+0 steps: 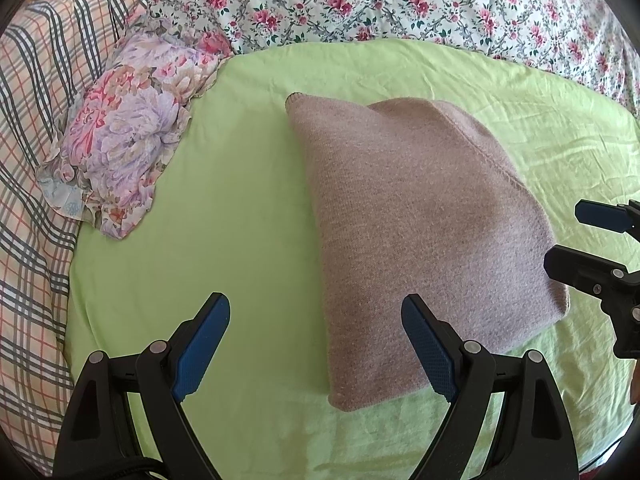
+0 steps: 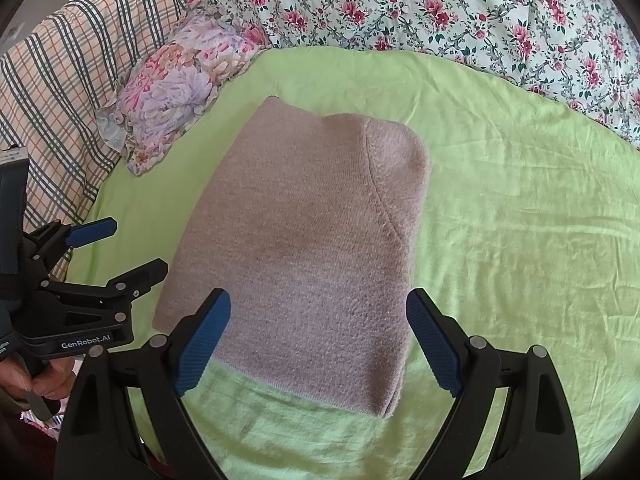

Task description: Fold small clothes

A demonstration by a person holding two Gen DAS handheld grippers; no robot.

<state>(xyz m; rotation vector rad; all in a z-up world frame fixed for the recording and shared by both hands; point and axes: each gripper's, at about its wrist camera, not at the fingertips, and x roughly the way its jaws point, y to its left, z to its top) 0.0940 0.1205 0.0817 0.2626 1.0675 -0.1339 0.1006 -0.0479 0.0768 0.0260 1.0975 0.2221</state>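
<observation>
While over the folded sweater (image 2: 304,240), both tools (image 1: 316,344) (image 2: 318,344) wide open, empty.

I see bright, even daylight on the bed (image 1: 248,208), soft shadows, no glare. Both feeds are sharp mid-frame; fisheye bends the edges, and corners go black.

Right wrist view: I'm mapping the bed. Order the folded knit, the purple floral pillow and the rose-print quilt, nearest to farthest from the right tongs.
1. Folded knit, directly ahead between the open right tongs.
2. Purple floral pillow, far left.
3. Rose-print quilt, along the back.
</observation>
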